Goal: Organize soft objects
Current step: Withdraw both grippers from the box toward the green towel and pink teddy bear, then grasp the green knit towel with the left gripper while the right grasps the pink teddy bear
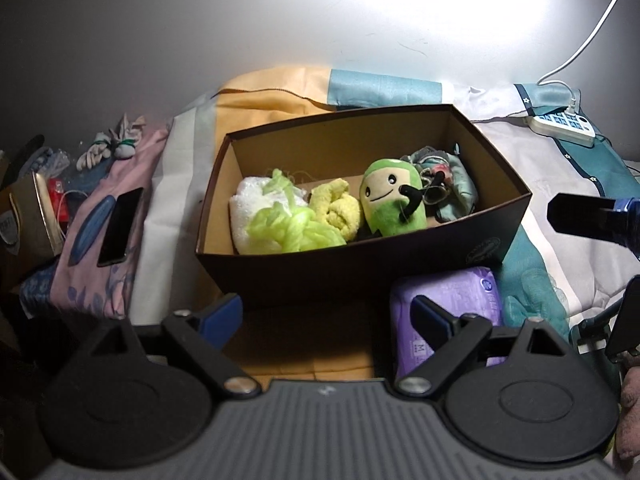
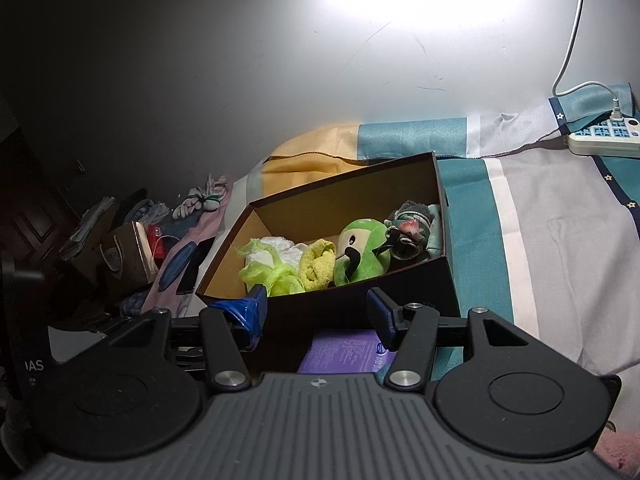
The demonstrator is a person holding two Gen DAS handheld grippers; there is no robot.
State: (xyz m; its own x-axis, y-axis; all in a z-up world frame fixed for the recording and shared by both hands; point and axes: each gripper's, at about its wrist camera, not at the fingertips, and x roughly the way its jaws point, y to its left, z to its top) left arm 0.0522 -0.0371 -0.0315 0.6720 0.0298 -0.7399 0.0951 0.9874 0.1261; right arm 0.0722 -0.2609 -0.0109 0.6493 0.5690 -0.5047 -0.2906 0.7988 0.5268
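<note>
A dark brown cardboard box (image 1: 320, 272) stands on the bed and holds soft things: a white towel (image 1: 250, 208), lime-green yarn (image 1: 296, 232), a yellow cloth roll (image 1: 336, 212), a green plush toy (image 1: 392, 200) and a grey-green fabric bundle (image 1: 448, 188). The box (image 2: 424, 284) also shows in the right wrist view with the plush (image 2: 360, 256). A purple soft pack (image 1: 452, 312) lies in front of the box. My left gripper (image 1: 326, 316) is open and empty, just short of the box. My right gripper (image 2: 318, 312) is open and empty above the purple pack (image 2: 344, 354).
A bedsheet with yellow, teal and white stripes (image 2: 540, 240) covers the bed. A white power strip (image 2: 604, 138) lies at the far right. A phone (image 1: 120, 228), a paper bag (image 2: 128, 260) and knotted socks (image 1: 108, 146) lie at the left. The wall is behind.
</note>
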